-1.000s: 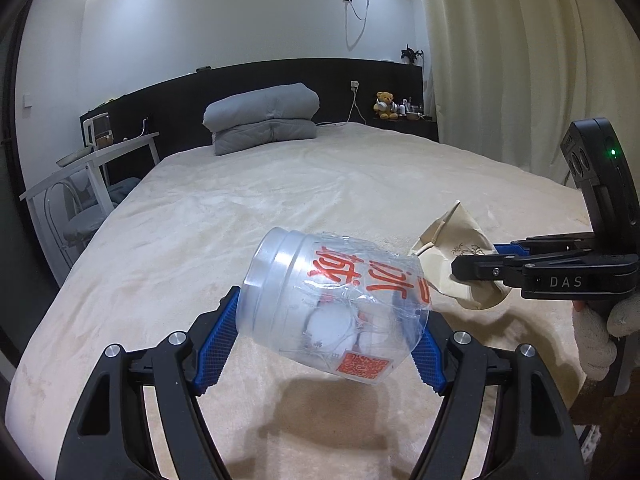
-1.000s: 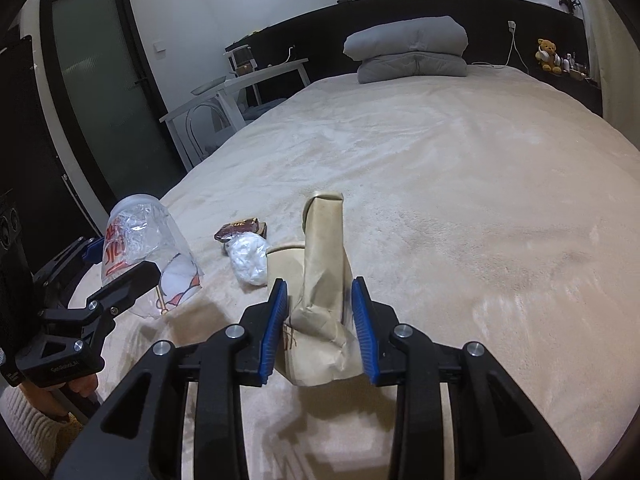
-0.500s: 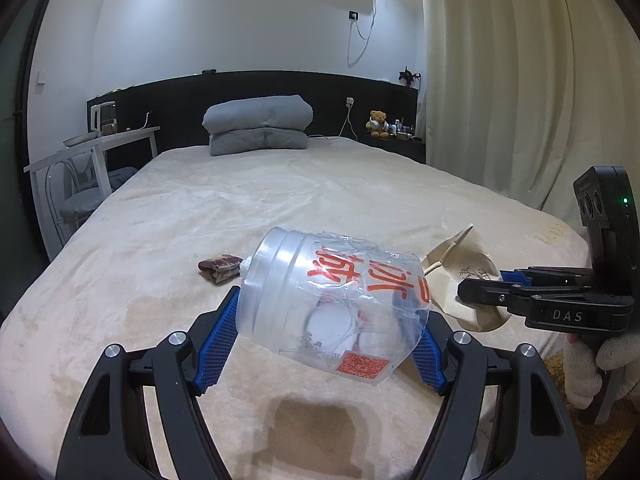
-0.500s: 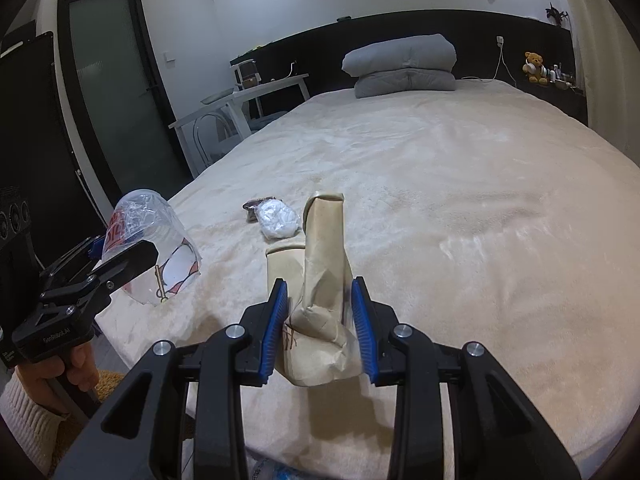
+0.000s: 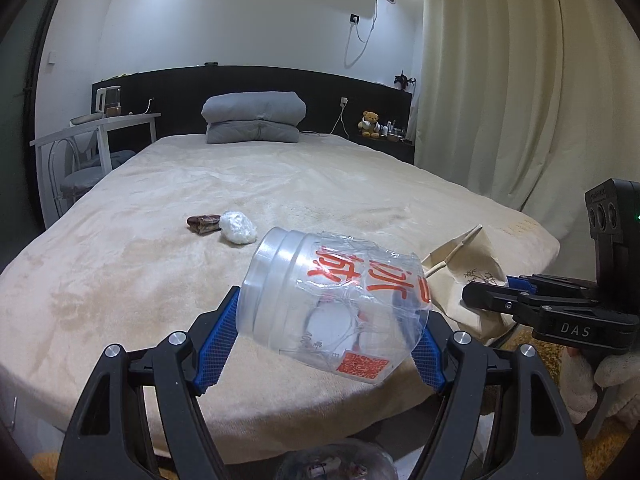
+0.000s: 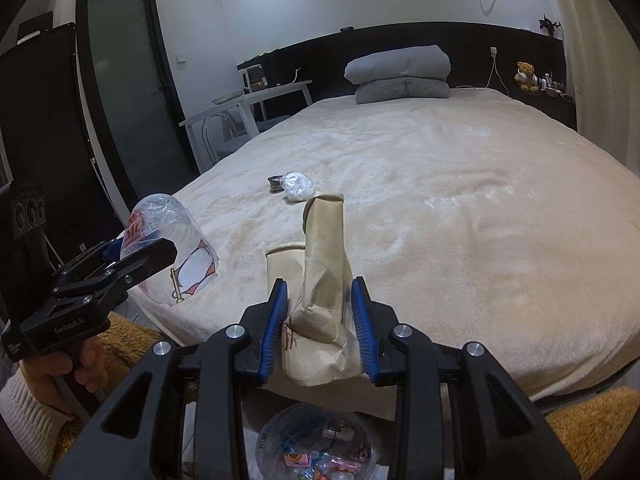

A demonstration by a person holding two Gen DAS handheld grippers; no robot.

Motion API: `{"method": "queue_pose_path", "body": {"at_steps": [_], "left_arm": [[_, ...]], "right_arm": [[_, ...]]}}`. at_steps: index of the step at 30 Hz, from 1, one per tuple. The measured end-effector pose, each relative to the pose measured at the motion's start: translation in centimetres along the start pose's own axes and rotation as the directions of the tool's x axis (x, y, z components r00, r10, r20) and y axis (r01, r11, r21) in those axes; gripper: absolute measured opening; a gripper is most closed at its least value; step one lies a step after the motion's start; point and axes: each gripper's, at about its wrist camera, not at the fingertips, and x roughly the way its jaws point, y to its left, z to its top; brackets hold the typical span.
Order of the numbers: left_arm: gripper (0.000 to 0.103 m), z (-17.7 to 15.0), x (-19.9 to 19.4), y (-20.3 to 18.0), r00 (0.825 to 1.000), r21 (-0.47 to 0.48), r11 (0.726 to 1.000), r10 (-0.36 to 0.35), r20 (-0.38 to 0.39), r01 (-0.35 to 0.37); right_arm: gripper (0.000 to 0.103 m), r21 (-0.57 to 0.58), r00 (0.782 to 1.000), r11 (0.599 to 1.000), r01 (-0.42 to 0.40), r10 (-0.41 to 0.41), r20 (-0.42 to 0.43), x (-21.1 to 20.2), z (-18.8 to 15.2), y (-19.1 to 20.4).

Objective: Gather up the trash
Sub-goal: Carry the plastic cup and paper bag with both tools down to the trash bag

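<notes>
My left gripper (image 5: 330, 332) is shut on a clear plastic jar (image 5: 332, 304) with red lettering, held on its side above the bed's foot edge; it also shows in the right wrist view (image 6: 168, 248). My right gripper (image 6: 320, 312) is shut on a crumpled brown paper bag (image 6: 324, 276), upright between the blue pads; the bag also shows in the left wrist view (image 5: 468, 280). On the beige bed (image 5: 320, 184) lie a white crumpled wad (image 5: 239, 228) and a brown wrapper (image 5: 204, 224) side by side, also in the right wrist view (image 6: 296, 186).
A clear container with colourful trash (image 6: 320, 444) sits below the grippers on the floor. Folded grey bedding (image 5: 254, 118) lies at the headboard. A white desk and chair (image 5: 92, 148) stand left of the bed, curtains (image 5: 520, 80) on the right.
Both grippers have pulled back and down from the bed with their loads. The bed edge, floor and the container below have come into view.
</notes>
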Motion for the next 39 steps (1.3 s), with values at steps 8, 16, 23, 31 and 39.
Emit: {"method": "queue_pose_path", "body": {"at_steps": [8, 16, 23, 31, 39], "left_arm": [[0.074, -3.2, -1.5, -1.2, 0.997, -0.047, 0.998, -0.031, -0.067, 0.028], [0.074, -6.3, -1.2, -2.5, 0.983, -0.075, 0.994, -0.087, -0.163, 0.075], [0.074, -8.8, 0.8, -2.2, 0.950, -0.155, 0.987, -0.092, -0.298, 0.047], [0.074, -11.7, 3.3, -1.6, 0.890, -0.204, 0.979, -0.081, -0.449, -0.014], [0.074, -13.4, 5.4, -1.8, 0.828, -0.208, 0.978, -0.102, -0.551, -0.018]], "right_arm": [[0.034, 0.002, 0.999, 1.000, 0.019, -0.019, -0.041, -1.9, -3.1, 0.3], [0.034, 0.028, 0.992, 0.999, 0.016, -0.012, -0.127, -1.8, -5.2, -0.2], [0.034, 0.073, 0.969, 0.997, 0.013, 0.005, -0.246, -0.2, -7.0, -1.0], [0.034, 0.150, 0.905, 0.989, 0.020, 0.046, -0.423, 4.0, -9.3, -2.1], [0.034, 0.140, 0.863, 0.988, 0.061, 0.018, -0.505, 6.9, -10.5, -1.6]]}}
